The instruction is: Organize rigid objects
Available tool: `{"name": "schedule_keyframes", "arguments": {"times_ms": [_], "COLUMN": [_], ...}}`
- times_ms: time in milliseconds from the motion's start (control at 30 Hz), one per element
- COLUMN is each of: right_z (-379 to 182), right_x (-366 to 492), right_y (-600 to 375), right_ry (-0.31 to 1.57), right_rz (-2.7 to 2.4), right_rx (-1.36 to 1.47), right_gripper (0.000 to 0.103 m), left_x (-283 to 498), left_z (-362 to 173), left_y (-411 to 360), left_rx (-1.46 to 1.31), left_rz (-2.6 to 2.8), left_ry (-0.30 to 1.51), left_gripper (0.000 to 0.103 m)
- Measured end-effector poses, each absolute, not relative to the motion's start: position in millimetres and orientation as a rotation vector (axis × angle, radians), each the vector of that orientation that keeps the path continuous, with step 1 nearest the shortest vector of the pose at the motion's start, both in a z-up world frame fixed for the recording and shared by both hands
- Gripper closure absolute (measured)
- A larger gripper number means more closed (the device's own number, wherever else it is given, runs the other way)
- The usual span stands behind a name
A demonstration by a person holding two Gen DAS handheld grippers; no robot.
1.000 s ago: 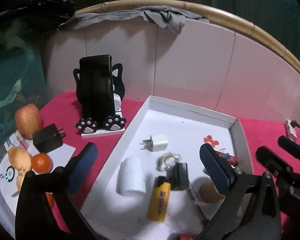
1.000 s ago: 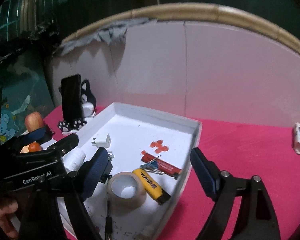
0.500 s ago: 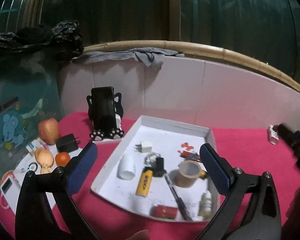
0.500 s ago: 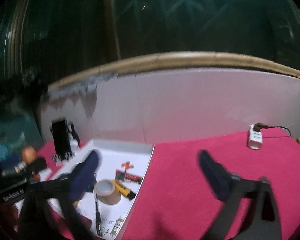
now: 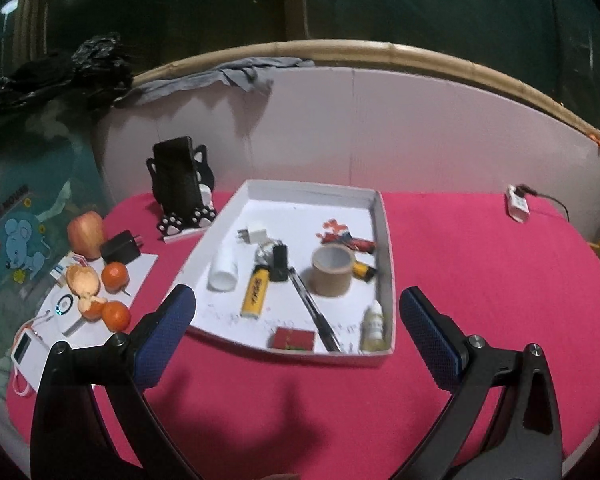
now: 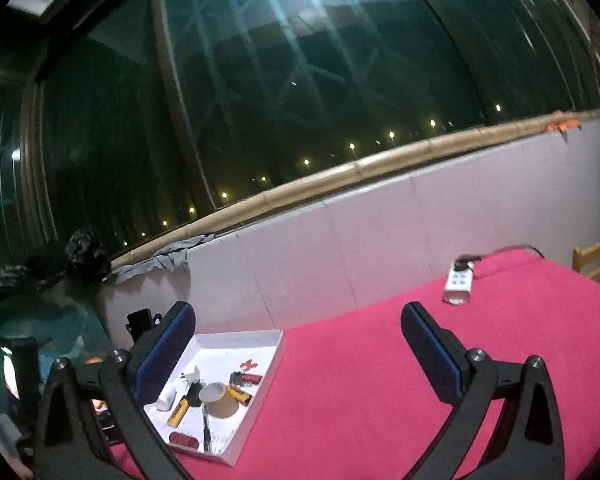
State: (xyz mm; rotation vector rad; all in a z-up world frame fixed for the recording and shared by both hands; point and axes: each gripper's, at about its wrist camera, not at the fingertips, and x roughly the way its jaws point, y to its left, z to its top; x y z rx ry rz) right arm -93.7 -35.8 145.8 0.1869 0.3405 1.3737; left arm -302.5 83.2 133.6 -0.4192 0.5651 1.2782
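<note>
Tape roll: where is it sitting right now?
In the left wrist view the tape roll stands inside the white tray, toward its right side, between the black pen and a yellow lighter.

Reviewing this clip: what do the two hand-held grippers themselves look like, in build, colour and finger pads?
Both look identical: the left hand-held gripper and right hand-held gripper have black plastic forked frames with silver bolts at the joints, and each finger carries a dark blue textured pad. No cables, sleeves or legible markings show.

Both grippers' fingers wide apart
</note>
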Motion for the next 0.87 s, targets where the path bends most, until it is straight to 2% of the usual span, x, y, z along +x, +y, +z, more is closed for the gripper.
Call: {"name": "schedule_keyframes", "arguments": {"times_ms": [867], "right_z": [134.5], "right_x": [-39.1], "right_y": [-129.7], "right_ry": [0.329], "right_rz": [1.184], "right_rx": [0.263], "right_gripper": [0.000], "left_x": [-269.9], "left_z": [149.6], "left_y": [25.8], "left_rx": [-0.303], "left_rz": [1.188], "left_ry": [0.590], "left_gripper": [0.000]}}
